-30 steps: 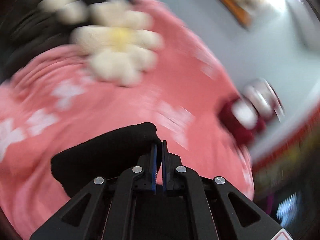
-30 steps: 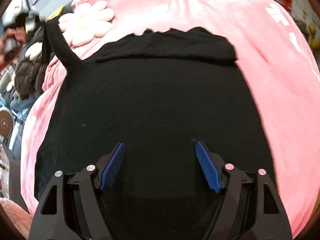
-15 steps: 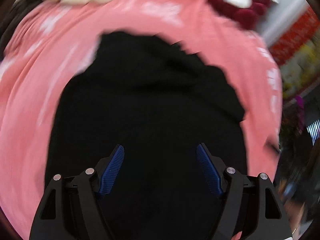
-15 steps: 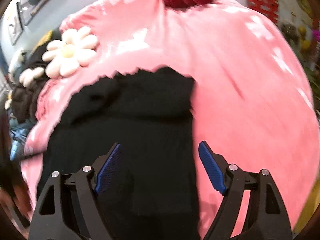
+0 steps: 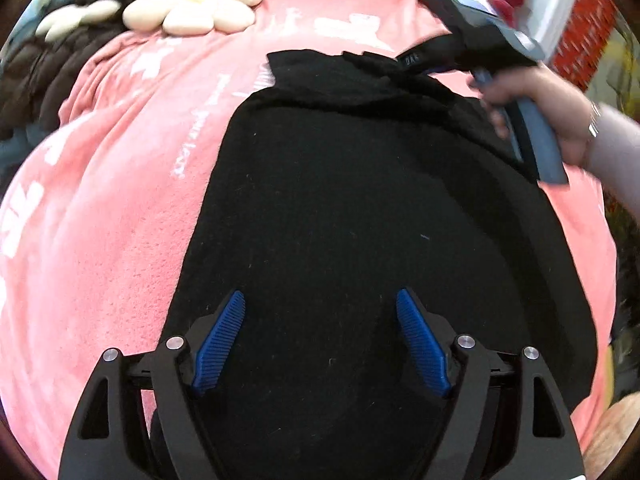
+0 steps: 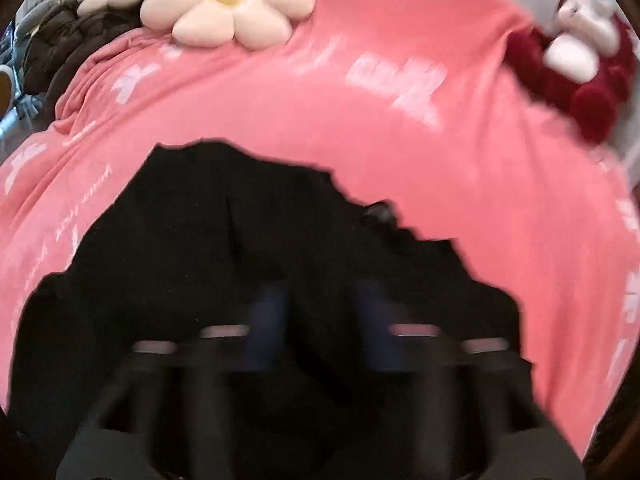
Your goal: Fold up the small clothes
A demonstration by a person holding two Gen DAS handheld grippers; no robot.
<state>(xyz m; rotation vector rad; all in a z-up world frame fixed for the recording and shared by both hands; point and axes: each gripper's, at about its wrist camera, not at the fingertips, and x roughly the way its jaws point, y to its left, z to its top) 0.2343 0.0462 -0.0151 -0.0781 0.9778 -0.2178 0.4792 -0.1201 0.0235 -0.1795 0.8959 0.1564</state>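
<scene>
Left gripper opening above flat black knit garment on pink fleece blanket; right gripper blurred, apparently closing on its far edge.

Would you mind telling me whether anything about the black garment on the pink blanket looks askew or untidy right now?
Yes: the black garment lies mostly smooth on the pink blanket, but its far edge is bunched and ragged, doubled over unevenly rather than in a straight fold. The right gripper is at that corner. Nothing looks spilled or damaged.

Left gripper: black frame, ribbed blue pads, silver screws. Right gripper: grey-blue handle; pale sleeve.
</scene>
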